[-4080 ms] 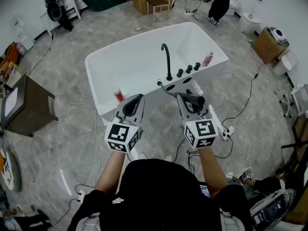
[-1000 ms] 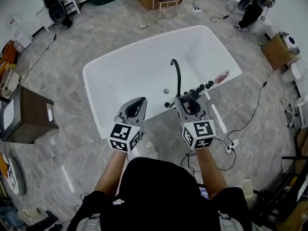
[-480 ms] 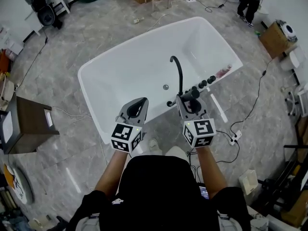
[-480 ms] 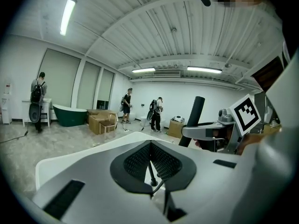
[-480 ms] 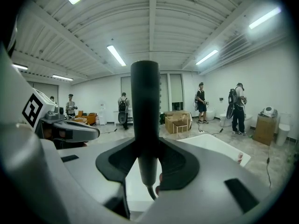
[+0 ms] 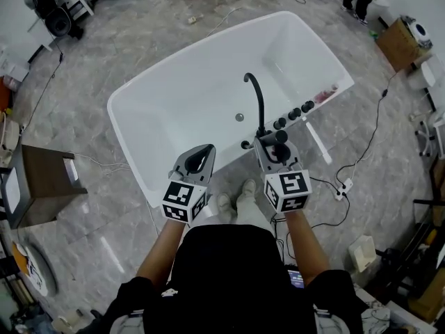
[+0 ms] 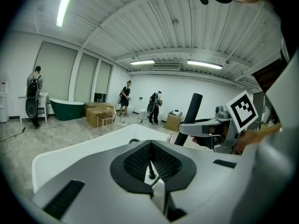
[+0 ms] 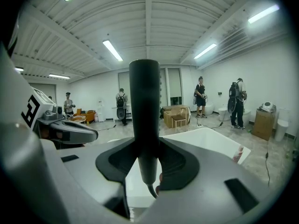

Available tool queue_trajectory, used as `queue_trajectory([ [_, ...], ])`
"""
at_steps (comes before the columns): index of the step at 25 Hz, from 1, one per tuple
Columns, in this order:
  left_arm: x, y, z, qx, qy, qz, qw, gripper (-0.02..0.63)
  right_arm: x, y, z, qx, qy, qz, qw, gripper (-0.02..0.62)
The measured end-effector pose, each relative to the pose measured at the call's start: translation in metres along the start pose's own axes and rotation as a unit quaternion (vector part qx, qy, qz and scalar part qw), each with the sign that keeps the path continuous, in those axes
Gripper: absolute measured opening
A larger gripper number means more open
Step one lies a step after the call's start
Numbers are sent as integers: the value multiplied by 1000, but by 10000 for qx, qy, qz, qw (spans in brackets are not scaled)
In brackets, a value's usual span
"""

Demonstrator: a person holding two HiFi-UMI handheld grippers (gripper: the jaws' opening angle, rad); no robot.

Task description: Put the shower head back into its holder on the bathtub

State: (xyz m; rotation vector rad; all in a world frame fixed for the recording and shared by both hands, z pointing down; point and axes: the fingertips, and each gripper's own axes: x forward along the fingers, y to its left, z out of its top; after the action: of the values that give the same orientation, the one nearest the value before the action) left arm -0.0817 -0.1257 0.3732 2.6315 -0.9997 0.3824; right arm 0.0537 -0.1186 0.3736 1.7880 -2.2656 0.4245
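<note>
Left tongs: closed, empty, over the near rim of the bathtub.
Right tongs: clamped on the shower head, upright, just beside the faucet.
Obstructions: knobs right of faucet.
Room: basin open; cables on the floor, right.

The grey marbled floor carries a white bathtub, a brown cabinet, a cardboard box and loose cables.

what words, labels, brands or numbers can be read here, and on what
No text can be read in any view.
The cube on the left hand-held gripper: black-and-white square pattern, no letters.
The cube on the right hand-held gripper: the same.
The bottle on the bathtub rim: label too small to read.
The cardboard box: no legible print.
</note>
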Motion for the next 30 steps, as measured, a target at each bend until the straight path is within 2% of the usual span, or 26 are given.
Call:
queue_trajectory([
  [12,52,2,-28,-221,350,-5,9991,14,36,-24,-37,90,499,221,9985,138],
  [30,111,27,-106,-870,812,327,9923,14,92,-50,-127,227,1364,542,9889,138],
])
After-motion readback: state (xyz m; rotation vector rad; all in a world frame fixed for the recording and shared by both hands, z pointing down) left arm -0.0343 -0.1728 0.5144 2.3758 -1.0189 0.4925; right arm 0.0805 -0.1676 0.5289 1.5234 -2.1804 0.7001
